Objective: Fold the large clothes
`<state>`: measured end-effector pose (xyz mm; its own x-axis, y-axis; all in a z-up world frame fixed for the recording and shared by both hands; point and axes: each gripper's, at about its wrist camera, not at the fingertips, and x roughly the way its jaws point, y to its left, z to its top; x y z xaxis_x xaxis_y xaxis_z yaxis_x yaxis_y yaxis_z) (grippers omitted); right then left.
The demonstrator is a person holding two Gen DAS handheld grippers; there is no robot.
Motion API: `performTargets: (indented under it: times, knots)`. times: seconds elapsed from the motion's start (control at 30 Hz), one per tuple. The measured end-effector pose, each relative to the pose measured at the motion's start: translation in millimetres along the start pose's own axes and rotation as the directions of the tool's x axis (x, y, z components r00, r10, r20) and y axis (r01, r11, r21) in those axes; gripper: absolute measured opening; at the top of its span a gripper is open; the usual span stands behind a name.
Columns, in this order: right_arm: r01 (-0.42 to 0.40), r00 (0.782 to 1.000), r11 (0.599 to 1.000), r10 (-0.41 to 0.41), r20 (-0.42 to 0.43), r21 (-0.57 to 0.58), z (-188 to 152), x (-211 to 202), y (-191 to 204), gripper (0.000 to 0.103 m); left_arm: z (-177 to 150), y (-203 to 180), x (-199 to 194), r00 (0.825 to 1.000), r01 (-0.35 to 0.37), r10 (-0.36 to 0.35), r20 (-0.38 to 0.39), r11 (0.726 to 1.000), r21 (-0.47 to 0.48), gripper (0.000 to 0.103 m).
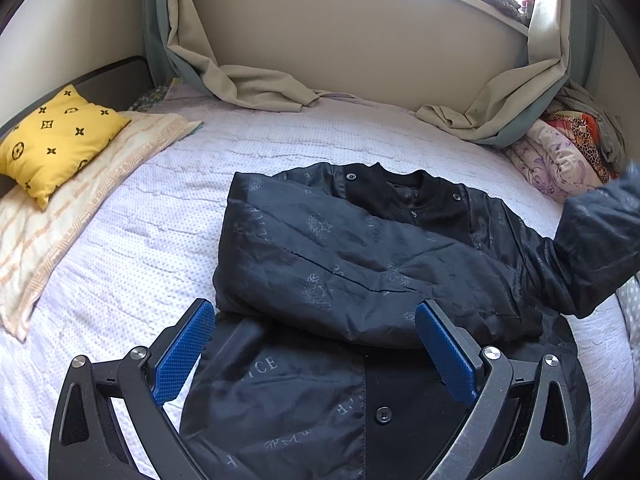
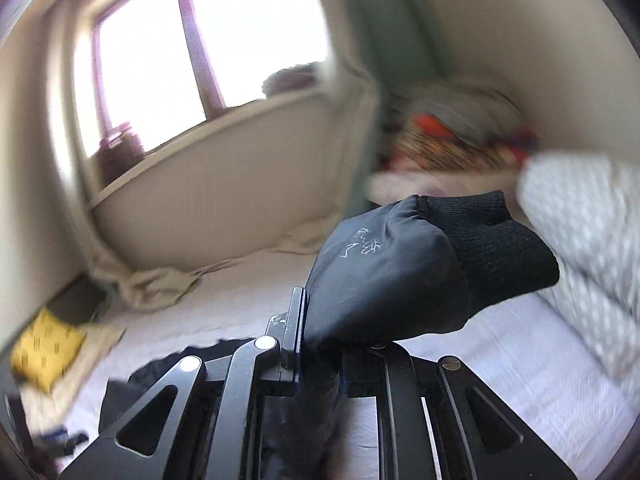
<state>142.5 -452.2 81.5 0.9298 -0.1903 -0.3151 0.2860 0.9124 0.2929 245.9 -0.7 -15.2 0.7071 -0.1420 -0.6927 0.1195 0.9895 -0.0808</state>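
A black patterned jacket (image 1: 340, 264) lies on the bed, collar toward the far wall, one sleeve folded across its chest. My left gripper (image 1: 316, 344) is open and empty, its blue pads just above the jacket's lower front. The jacket's other sleeve (image 1: 592, 248) is lifted off the bed at the right. In the right wrist view my right gripper (image 2: 316, 336) is shut on that sleeve (image 2: 384, 272), whose black knit cuff (image 2: 492, 240) sticks out past the fingers. The right wrist view is motion-blurred.
The bed has a white dotted cover (image 1: 152, 216). A yellow cushion (image 1: 56, 140) lies on a striped pillow at the left. Beige curtains (image 1: 256, 84) drape onto the bed at the back. Bundled colourful bedding (image 1: 568, 148) sits at the right. A wall and window ledge run behind.
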Motion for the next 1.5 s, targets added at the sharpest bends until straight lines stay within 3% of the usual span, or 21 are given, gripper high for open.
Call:
performTargets:
  times: [0.17, 0.37, 0.53, 0.77, 0.83, 0.87, 0.9, 0.97, 1.07, 1.13, 1.2, 1.3, 1.37, 1.5]
  knots:
    - [-0.134, 0.991, 0.982, 0.130, -0.037, -0.132, -19, -1, 70, 0.009, 1, 1, -1, 1.000, 0.005, -0.005, 0.003, 1.000, -0.015, 0.102]
    - [-0.185, 0.980, 0.932, 0.149, -0.136, -0.312, -68, 19, 142, 0.009, 2, 7, 3, 1.000, 0.021, -0.021, -0.011, 0.999, -0.043, 0.102]
    - [-0.210, 0.971, 0.818, 0.113, -0.209, -0.535, -127, 29, 203, 0.009, 5, 18, 4, 0.999, 0.027, -0.029, -0.018, 0.996, -0.089, 0.102]
    - [-0.273, 0.945, 0.714, 0.073, -0.319, -0.644, -196, 47, 233, 0.010, 9, 42, 4, 0.998, 0.056, -0.062, -0.027, 0.981, -0.185, 0.102]
    - [-0.322, 0.924, 0.700, 0.085, -0.374, -0.637, -208, 48, 236, 0.030, 11, 49, 5, 0.996, 0.073, -0.082, -0.033, 0.974, -0.216, 0.102]
    - [-0.355, 0.908, 0.698, 0.099, -0.407, -0.622, -213, 48, 237, 0.049, 12, 53, 4, 0.995, 0.081, -0.091, -0.032, 0.968, -0.236, 0.102]
    - [-0.373, 0.899, 0.700, 0.112, -0.423, -0.609, -215, 47, 238, 0.059, 12, 57, 4, 0.995, 0.089, -0.100, -0.030, 0.964, -0.251, 0.102]
    - [-0.416, 0.877, 0.714, 0.150, -0.457, -0.563, -215, 42, 235, 0.063, 15, 61, 3, 0.993, 0.105, -0.117, -0.028, 0.956, -0.273, 0.102]
    - [-0.481, 0.822, 0.761, 0.219, -0.526, -0.435, -203, 39, 224, 0.064, 16, 65, 2, 0.986, 0.145, -0.161, -0.030, 0.945, -0.294, 0.102]
    - [-0.485, 0.806, 0.803, 0.256, -0.533, -0.346, -186, 36, 210, 0.066, 16, 67, 2, 0.982, 0.167, -0.186, -0.032, 0.938, -0.305, 0.102]
    - [-0.464, 0.811, 0.844, 0.281, -0.514, -0.269, -165, 35, 195, 0.071, 16, 67, 4, 0.977, 0.189, -0.211, -0.037, 0.931, -0.314, 0.102]
    - [-0.392, 0.848, 0.902, 0.277, -0.453, -0.183, -127, 30, 169, 0.078, 14, 64, 8, 0.968, 0.217, -0.245, -0.049, 0.921, -0.325, 0.101]
    - [-0.356, 0.869, 0.924, 0.272, -0.414, -0.140, -103, 27, 151, 0.079, 12, 61, 13, 0.964, 0.225, -0.258, -0.060, 0.918, -0.325, 0.101]
    - [-0.304, 0.889, 0.950, 0.255, -0.380, -0.073, -77, 34, 118, 0.081, 4, 53, 31, 0.952, 0.234, -0.284, -0.112, 0.915, -0.328, 0.097]
